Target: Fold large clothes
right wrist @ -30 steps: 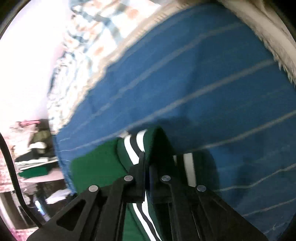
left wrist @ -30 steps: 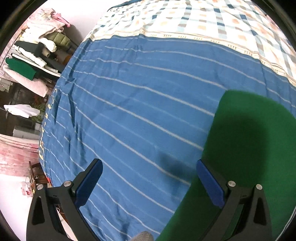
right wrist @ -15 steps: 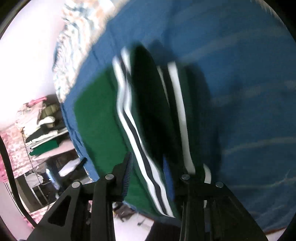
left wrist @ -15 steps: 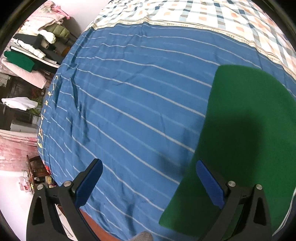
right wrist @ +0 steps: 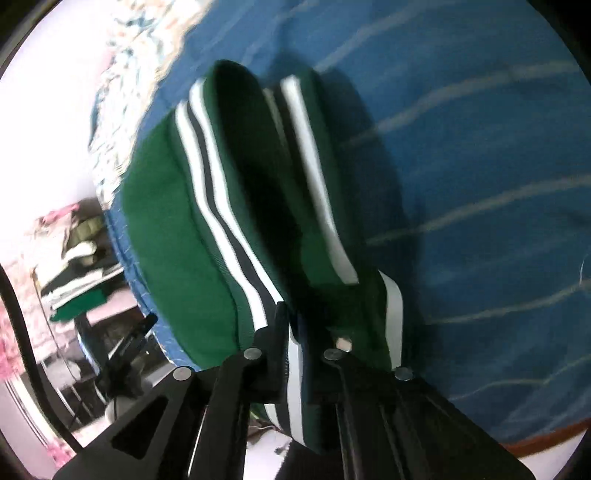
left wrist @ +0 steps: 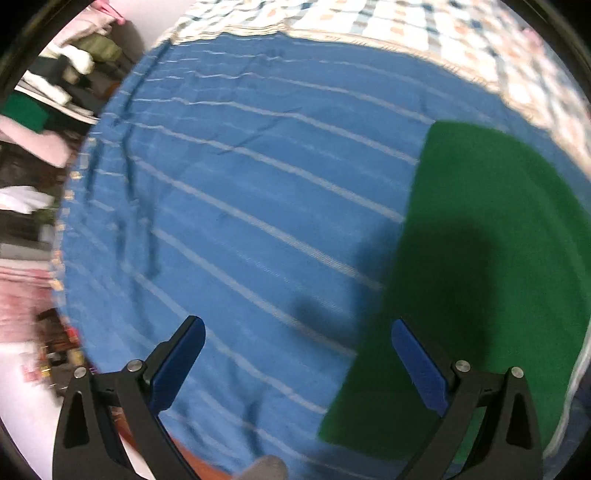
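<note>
A green garment (left wrist: 480, 266) lies folded flat on the blue striped bedspread (left wrist: 258, 206), at the right of the left wrist view. My left gripper (left wrist: 295, 354) is open and empty, hovering above the bedspread beside the garment's left edge. In the right wrist view the same green garment (right wrist: 177, 229) shows its ribbed band with white and dark stripes (right wrist: 218, 206). My right gripper (right wrist: 301, 332) is shut on that striped band near the bed's front edge, with the cloth bunched up between the fingers.
A checked quilt (left wrist: 443, 33) covers the far part of the bed. Shelves with folded clothes (left wrist: 44, 92) stand beyond the bed's left side. The bed's near edge and the floor (right wrist: 258, 435) show low in the right wrist view.
My right gripper opened half a second ago and has shut again on the striped band, which now stands bunched higher. The left gripper has drifted slightly, staying open.
</note>
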`<action>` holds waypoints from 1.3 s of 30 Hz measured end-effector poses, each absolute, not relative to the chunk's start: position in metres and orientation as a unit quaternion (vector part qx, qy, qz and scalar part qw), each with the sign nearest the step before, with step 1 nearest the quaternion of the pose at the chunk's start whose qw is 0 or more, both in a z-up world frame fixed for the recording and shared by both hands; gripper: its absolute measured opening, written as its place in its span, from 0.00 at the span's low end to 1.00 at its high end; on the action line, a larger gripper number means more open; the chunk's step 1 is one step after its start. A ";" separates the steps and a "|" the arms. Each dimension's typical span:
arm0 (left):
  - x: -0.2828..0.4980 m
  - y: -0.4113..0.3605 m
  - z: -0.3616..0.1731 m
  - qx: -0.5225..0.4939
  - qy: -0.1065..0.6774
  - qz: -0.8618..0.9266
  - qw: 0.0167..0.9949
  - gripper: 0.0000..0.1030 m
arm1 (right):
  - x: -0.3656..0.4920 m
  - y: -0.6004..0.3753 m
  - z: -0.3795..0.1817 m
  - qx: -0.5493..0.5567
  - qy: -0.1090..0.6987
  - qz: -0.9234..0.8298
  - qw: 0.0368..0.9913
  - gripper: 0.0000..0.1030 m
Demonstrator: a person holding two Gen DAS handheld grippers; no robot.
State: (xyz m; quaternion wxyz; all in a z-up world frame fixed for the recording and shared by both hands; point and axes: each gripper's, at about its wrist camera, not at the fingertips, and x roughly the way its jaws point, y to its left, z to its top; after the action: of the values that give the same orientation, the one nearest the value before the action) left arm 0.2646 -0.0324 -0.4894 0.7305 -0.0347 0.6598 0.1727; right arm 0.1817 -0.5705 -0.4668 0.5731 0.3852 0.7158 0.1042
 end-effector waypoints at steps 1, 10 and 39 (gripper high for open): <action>0.268 -0.031 -0.490 -0.049 0.656 0.156 0.737 1.00 | 0.184 -0.574 -0.462 0.381 0.708 0.107 0.584 0.54; 0.269 -0.035 -0.494 -0.057 0.665 0.101 0.738 1.00 | 0.183 -0.574 -0.461 0.363 0.707 0.144 0.589 0.82; 0.392 -0.075 -0.531 0.020 0.633 -0.018 0.773 1.00 | 0.361 -0.439 -0.488 0.152 0.733 -0.043 0.661 0.53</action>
State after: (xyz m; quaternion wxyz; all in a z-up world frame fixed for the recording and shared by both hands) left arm 0.3917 -0.0748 -0.5309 0.7734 0.0204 0.6333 -0.0183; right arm 0.3607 -0.4393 -0.4881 0.6613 0.1519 0.7333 -0.0432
